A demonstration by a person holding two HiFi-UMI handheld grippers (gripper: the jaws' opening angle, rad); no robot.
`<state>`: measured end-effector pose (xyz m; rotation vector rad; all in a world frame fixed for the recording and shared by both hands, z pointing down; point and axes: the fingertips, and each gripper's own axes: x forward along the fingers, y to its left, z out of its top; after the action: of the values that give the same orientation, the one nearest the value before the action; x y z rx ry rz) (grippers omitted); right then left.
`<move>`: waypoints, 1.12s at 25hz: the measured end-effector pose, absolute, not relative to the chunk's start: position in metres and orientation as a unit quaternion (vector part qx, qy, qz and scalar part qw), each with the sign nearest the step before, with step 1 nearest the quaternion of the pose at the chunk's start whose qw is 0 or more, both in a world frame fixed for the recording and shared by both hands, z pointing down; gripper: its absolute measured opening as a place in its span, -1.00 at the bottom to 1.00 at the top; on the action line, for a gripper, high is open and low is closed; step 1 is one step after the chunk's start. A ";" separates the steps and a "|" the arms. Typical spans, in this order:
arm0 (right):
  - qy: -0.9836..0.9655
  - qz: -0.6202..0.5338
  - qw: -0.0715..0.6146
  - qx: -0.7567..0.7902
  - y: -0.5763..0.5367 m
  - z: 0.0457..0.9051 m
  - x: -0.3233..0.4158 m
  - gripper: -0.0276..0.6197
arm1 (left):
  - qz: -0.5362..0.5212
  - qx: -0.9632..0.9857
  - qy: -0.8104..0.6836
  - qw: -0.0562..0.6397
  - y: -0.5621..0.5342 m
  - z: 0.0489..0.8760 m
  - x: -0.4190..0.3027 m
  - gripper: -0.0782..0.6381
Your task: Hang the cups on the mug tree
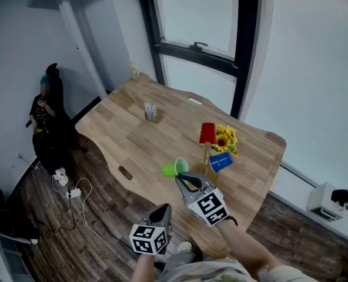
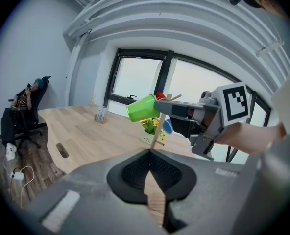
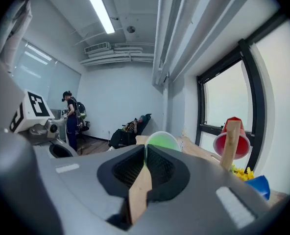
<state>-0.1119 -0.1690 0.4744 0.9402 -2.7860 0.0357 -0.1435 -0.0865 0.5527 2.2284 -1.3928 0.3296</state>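
A wooden mug tree (image 1: 207, 153) stands near the table's front edge, with a red cup (image 1: 207, 133) upside down on top and a blue cup (image 1: 220, 161) hanging on its right side. My right gripper (image 1: 180, 177) is shut on the rim of a green cup (image 1: 173, 168) and holds it tipped sideways just left of the tree. In the right gripper view the green cup (image 3: 162, 141) sits at the jaw tips, with the red cup (image 3: 231, 143) to its right. My left gripper (image 1: 162, 209) hangs below the table edge, jaws together and empty.
Yellow sunflowers (image 1: 226, 138) stand right behind the tree. A small card holder (image 1: 151, 111) sits farther back on the wooden table (image 1: 127, 134). A person sits in a chair (image 1: 44, 116) at the left wall. Cables and a power strip (image 1: 68, 188) lie on the floor.
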 end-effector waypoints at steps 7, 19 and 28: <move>-0.937 0.096 0.048 0.334 -0.192 0.489 -0.104 -0.85 | 0.126 0.813 -0.511 0.249 -0.094 0.558 -0.145 -0.78; -0.924 0.156 0.016 0.349 -0.221 0.506 -0.096 -0.85 | 0.135 0.805 -0.516 0.260 -0.109 0.571 -0.154 -0.78; -0.920 0.167 0.012 0.355 -0.227 0.512 -0.088 -0.85 | 0.138 0.808 -0.509 0.263 -0.118 0.575 -0.149 -0.78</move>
<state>-0.0877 -0.2269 0.5116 1.1061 -2.8689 0.5204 -0.1490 -0.1183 0.5754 2.1852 -1.3763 0.3740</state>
